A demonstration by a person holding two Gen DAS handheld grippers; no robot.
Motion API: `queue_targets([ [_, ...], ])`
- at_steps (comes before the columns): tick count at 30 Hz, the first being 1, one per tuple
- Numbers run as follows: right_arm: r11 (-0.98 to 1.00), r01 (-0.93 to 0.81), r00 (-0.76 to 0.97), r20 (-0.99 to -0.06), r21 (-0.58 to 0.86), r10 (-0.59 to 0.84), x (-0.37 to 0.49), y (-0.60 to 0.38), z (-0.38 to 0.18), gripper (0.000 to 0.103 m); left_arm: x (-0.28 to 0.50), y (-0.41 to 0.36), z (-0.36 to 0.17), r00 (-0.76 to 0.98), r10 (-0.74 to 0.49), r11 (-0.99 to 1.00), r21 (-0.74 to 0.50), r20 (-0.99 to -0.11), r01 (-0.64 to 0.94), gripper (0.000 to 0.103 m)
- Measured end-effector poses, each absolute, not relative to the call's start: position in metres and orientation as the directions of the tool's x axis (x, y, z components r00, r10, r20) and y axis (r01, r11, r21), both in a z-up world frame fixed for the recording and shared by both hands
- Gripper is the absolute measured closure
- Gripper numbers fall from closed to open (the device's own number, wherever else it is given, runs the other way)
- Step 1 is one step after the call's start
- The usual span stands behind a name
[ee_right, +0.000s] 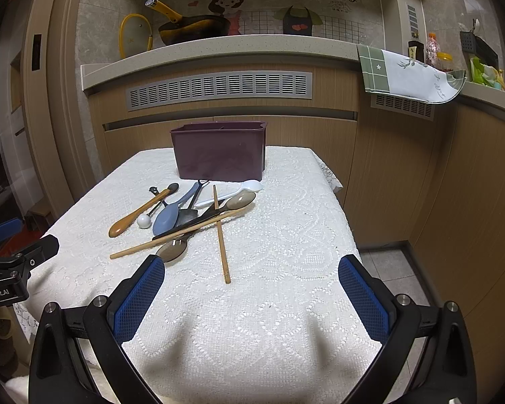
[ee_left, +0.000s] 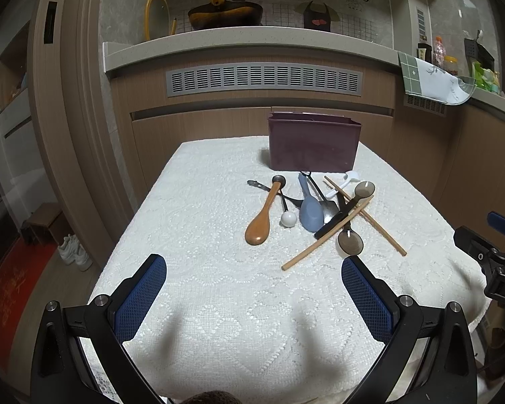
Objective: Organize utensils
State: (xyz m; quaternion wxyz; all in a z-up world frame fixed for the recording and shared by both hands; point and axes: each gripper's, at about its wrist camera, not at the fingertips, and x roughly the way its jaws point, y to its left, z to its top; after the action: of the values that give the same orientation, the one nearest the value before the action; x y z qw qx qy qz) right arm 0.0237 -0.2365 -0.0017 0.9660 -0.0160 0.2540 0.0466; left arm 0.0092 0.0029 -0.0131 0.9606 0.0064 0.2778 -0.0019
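Utensils (ee_left: 320,215) are lying heaped mid-worktop (ee_right: 286,235), just before the purple bin (ee_right: 219,155) standing at the far edge. Both the left gripper (ee_left: 254,298) and right gripper (ee_right: 251,298) are gaping empty over bare cloth. A mount (ee_right: 0,286) reads "nRobot.AI".

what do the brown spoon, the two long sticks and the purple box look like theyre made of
Brown spoon: probably wood, with a smooth orange-brown sheen that suggests varnish. Chopsticks: pale, matte tan and straight, likely bamboo or bare wood. Purple utensil box: looks like moulded plastic, uniform maroon with a dull, faintly scuffed face and rounded rim.
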Motion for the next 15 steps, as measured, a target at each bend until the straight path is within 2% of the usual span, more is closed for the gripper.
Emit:
queue_targets([
  [15,0.995,-0.098,0.866,-0.493,-0.007,0.082,0.0239,-0.2365,-0.0016,0.000,0.0113,0.0039,-0.0139,0.838,0.003,1.000,0.013,-0.546,0.004,0.000],
])
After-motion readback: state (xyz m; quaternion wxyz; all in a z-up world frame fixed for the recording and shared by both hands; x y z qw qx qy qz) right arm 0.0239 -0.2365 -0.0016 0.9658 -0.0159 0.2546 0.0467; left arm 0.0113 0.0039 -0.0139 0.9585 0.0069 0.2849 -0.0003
